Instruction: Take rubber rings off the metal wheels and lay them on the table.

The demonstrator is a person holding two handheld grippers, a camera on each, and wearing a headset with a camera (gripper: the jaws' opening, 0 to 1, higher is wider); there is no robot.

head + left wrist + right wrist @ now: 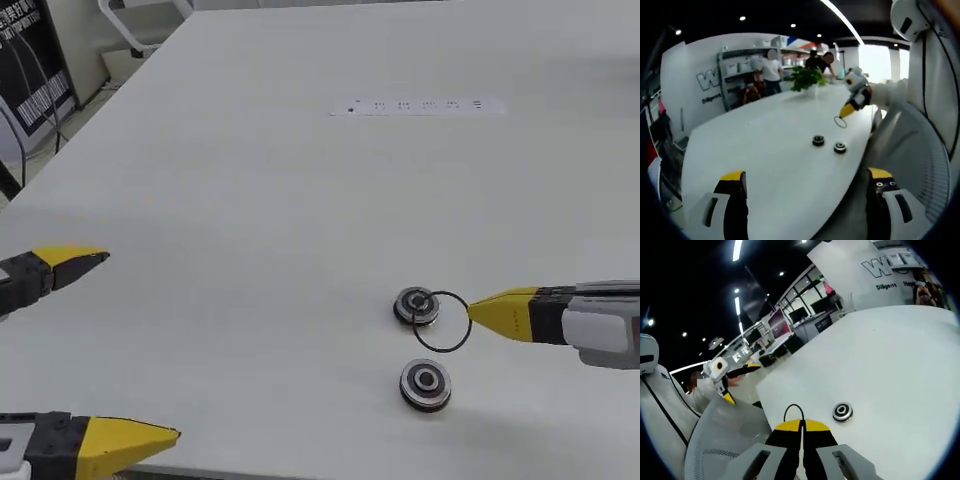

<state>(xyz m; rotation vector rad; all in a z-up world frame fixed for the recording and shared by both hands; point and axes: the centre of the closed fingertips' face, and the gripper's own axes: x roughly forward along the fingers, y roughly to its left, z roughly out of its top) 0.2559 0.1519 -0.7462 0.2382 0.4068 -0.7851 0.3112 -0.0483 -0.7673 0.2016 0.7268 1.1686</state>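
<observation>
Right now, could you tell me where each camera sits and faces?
Head view: headset, looking down at table, far wheel, near wheel, left gripper, right gripper.
Left gripper view: faces across the table at both wheels; own open jaws, person's sleeve.
Right gripper view: faces across the table; own jaws shut on rubber ring.
Shared: each gripper view shows the other gripper.

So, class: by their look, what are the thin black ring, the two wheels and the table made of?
Ring: likely rubber, matte black, thin loop pinched in shut right claw. Far wheel, near wheel: probably metal, grey faces with glints. Table: smooth white, slight sheen; maybe laminate.
</observation>
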